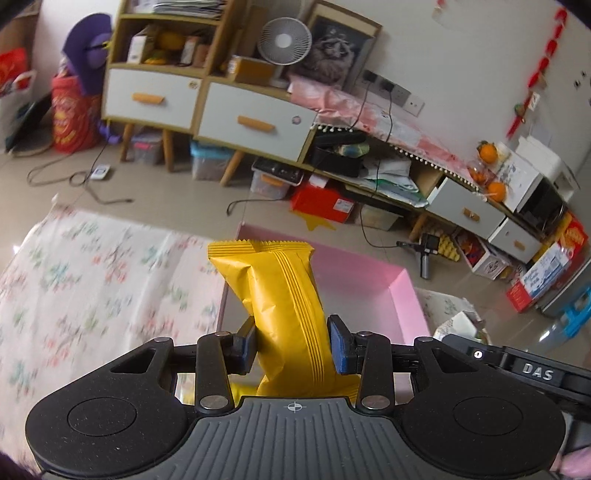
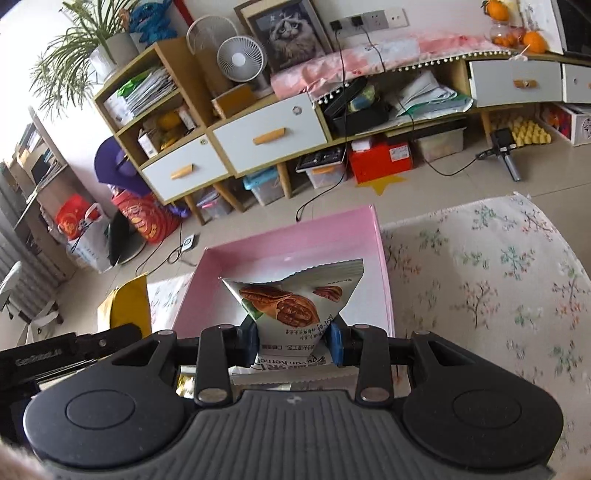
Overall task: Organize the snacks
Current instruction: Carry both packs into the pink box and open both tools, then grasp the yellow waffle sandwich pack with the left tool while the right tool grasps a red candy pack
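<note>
The left gripper (image 1: 292, 345) is squeezing a yellow snack pack (image 1: 280, 295) between its two blue pads. The pack stands up tall and leans a little toward 11 o'clock, and its crimped top edge is at the far end. It is held up over the pink box (image 1: 404, 291), which sits open on the desk (image 1: 92, 280). The desk wears a white cloth with little flowers on it. That cloth looks blurry in the left wrist view, so small things on it are hard to make out.

The right gripper (image 2: 292, 338) is pinching a white nut bag (image 2: 295, 306) with pictures of brown pecans on it. The bag is squashed in the middle where the pads press it, and its top spreads out wide like a fan. It hangs over the pink box (image 2: 382, 258) too, near the side closest to the camera. The floor of the box, where it shows, is bare.

In the right wrist view, the yellow snack pack (image 2: 127, 306) peeks out at 9 o'clock, just beside the box.

Far off, toward 12 o'clock, there is a wooden cabinet (image 2: 269, 136) with white drawers, a small white fan (image 2: 242, 61) and a framed cat picture (image 2: 286, 35). Some oranges (image 1: 487, 153) sit on the long low shelf at 2 o'clock in the left wrist view.
</note>
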Demonstrator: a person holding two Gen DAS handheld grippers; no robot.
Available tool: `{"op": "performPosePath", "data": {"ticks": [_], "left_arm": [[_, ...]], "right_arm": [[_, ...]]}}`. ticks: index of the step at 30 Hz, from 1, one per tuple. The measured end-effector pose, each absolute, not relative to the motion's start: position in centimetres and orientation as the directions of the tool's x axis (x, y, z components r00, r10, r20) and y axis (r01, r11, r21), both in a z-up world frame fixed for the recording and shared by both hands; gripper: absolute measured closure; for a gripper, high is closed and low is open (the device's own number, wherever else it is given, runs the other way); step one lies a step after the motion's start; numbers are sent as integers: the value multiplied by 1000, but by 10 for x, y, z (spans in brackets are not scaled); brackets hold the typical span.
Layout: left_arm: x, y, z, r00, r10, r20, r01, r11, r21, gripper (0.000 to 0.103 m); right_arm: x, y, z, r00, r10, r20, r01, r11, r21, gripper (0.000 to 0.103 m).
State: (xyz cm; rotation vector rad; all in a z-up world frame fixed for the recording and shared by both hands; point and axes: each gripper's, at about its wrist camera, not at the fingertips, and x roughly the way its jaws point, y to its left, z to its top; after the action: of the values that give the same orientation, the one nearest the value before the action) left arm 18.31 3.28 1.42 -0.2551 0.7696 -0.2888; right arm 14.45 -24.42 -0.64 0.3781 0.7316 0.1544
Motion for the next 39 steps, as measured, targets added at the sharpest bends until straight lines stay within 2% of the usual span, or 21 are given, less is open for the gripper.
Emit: {"op": "performPosePath", "data": {"ticks": [11, 19, 21, 22, 24, 30, 35, 39], "left_arm": [[214, 16, -31, 665, -314, -678, 213, 949, -230, 66], [217, 9, -35, 690, -294, -662, 240, 955, -175, 67], [215, 8, -33, 704, -285, -651, 235, 958, -166, 59], [214, 8, -32, 704, -284, -651, 232, 958, -167, 48], [213, 9, -29, 707, -277, -651, 226, 960, -163, 42], [197, 8, -16, 710, -257, -656, 234, 964, -125, 24], [175, 11, -4, 708, -254, -659, 233, 965, -122, 13], [152, 13, 2, 714, -218, -665, 234, 970, -67, 7]], "right_arm": [[171, -242, -26, 720, 263, -643, -8, 929, 371, 70], [177, -239, -33, 704, 267, -658, -9, 930, 368, 67], [176, -241, -32, 705, 264, -658, -2, 929, 371, 65], [177, -241, -31, 707, 263, -657, 0, 928, 372, 61], [173, -243, -27, 717, 262, -646, 5, 925, 381, 32], [162, -250, -20, 726, 272, -632, 8, 915, 404, 26], [152, -252, -13, 725, 269, -634, 14, 915, 404, 18], [137, -252, -4, 726, 262, -636, 8, 922, 388, 11]]}}
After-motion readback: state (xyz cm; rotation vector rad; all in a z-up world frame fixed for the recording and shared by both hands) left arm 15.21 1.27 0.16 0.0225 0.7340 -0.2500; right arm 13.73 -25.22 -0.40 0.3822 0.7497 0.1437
